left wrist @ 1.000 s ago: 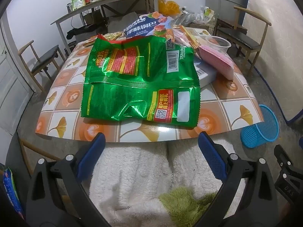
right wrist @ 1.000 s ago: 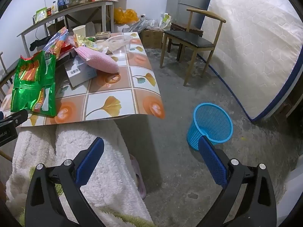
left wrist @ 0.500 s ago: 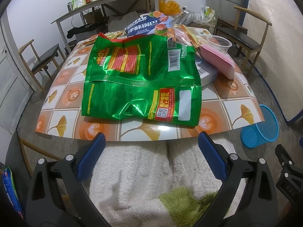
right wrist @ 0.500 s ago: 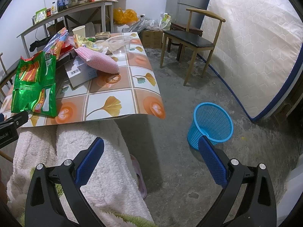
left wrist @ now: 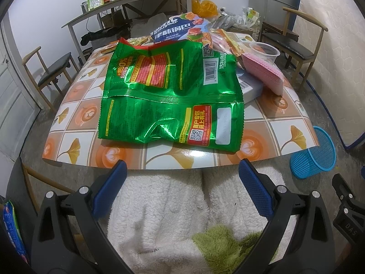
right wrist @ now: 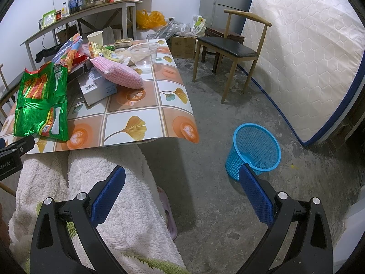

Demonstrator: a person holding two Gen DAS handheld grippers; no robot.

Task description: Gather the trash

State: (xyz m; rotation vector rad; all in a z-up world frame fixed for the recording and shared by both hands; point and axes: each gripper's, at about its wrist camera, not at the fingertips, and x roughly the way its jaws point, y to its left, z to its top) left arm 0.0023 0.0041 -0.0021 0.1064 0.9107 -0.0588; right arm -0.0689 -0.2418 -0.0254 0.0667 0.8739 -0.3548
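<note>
A large green foil snack bag [left wrist: 171,98] lies flat near the front edge of the tiled table [left wrist: 282,123]; it also shows in the right wrist view [right wrist: 41,105]. My left gripper [left wrist: 181,180] is open and empty, held just short of the table edge in front of the bag. My right gripper [right wrist: 181,182] is open and empty, over the floor to the right of the table. A blue mesh waste basket [right wrist: 254,151] stands on the floor right of the table; it also shows in the left wrist view [left wrist: 316,153].
Behind the green bag lie a blue snack bag [left wrist: 180,28], a pink pouch [right wrist: 116,74], a grey box [right wrist: 98,89], a clear plastic bowl [right wrist: 143,52] and a paper cup [right wrist: 95,38]. Wooden chairs [right wrist: 230,48] stand around. A mattress [right wrist: 308,57] leans at the right. White fleece [left wrist: 182,205] lies below.
The left gripper has edged slightly toward the table and the green bag. The right gripper has barely moved.
</note>
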